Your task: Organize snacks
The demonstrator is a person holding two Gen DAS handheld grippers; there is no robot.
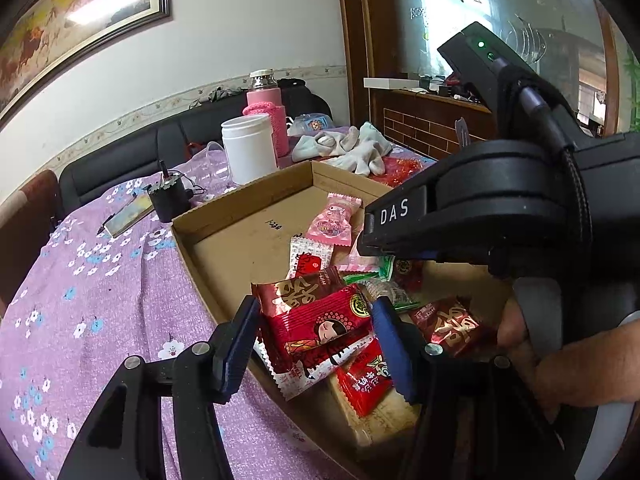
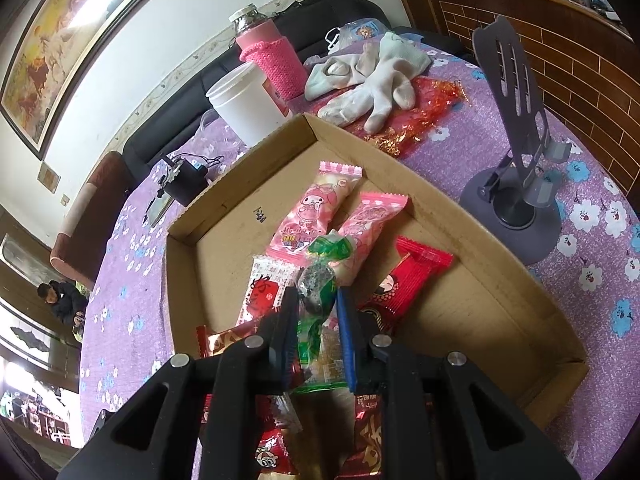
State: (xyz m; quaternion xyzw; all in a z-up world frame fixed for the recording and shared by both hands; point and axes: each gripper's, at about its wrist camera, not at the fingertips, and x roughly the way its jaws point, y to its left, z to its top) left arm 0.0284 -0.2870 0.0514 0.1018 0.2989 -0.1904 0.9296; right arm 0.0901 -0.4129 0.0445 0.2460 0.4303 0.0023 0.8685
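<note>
Sorting looks well underway: the left tongs (image 1: 316,344) straddle a red snack packet (image 1: 320,326), spread, at the cardboard tray's (image 2: 460,216) near edge, while the right tongs (image 2: 318,340) pinch a green-wrapped snack (image 2: 320,280) above it — several packets (image 2: 316,208) remain heaped unsorted.

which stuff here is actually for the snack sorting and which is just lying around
For the job: cardboard box; pink snack packs; red snack pack between the left gripper fingers; green-wrapped snack in the right gripper.

Lying about: white jar; pink flask; socks; phone stand.
</note>
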